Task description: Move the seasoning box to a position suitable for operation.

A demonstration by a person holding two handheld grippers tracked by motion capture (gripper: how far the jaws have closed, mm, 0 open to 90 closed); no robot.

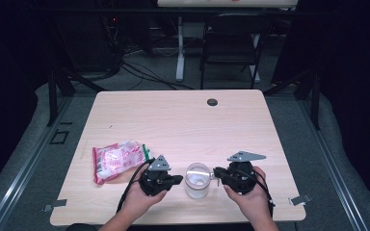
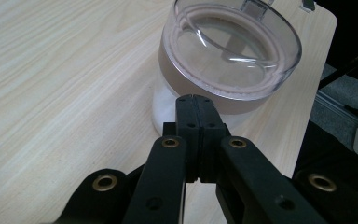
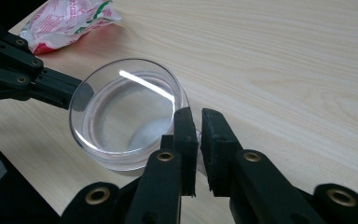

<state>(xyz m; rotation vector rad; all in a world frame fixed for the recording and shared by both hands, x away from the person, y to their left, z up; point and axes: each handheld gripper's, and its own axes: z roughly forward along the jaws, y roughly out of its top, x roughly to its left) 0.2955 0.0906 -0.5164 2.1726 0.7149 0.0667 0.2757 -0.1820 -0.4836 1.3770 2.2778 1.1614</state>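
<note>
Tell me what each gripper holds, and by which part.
Left gripper: nothing, jaws shut beside the clear jar. Right gripper: narrow gap at the jar's rim; a hold cannot be told.

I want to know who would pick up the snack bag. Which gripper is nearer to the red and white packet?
Left. The left gripper sits just right of the packet, near its corner. The right gripper is farther off, beyond the clear jar that stands between the two grippers.

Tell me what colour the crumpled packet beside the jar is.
The packet is red and white with a green strip, clearest in the right gripper view.

Clear lidded jar [image 1: 197,181] upright, near table's front edge.
</note>
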